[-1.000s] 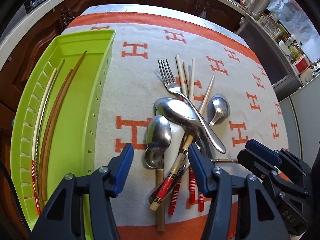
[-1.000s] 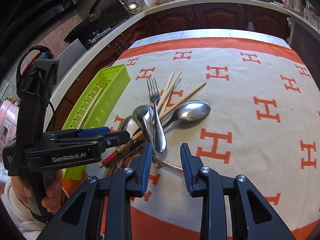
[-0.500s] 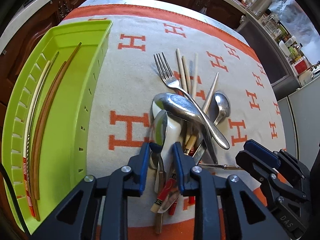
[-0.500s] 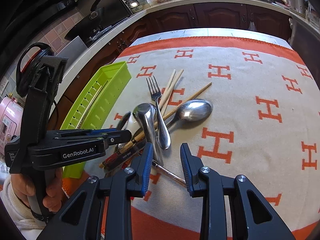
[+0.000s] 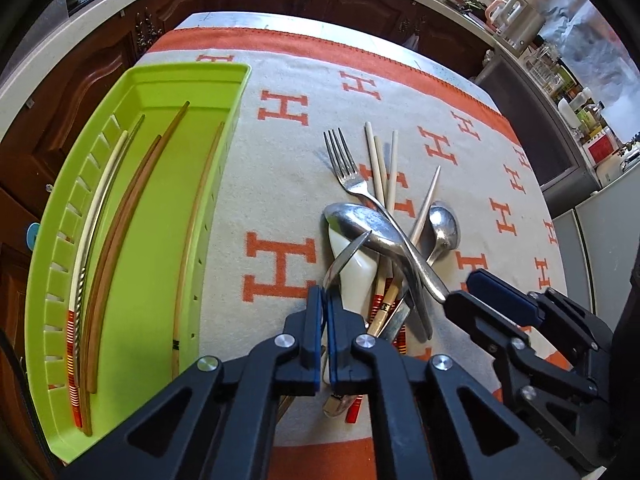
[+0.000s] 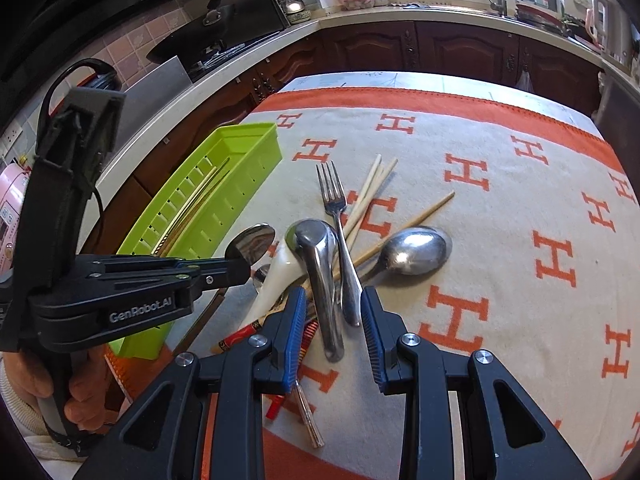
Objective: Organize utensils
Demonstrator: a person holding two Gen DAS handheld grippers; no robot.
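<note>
One small steel spoon (image 6: 251, 243) is pinched in the fully closed left claw (image 5: 325, 300); lift it straight, then toward the lime-green plastic tray (image 5: 60, 240), right claw (image 6: 332, 312) half-open, empty.

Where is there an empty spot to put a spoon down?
The green tray has bare floor between its long chopsticks and the single one by its near wall. The blanket is bare to the right of the big spoon. It is crowded in the pile around the fork, just ahead of both grippers.
</note>
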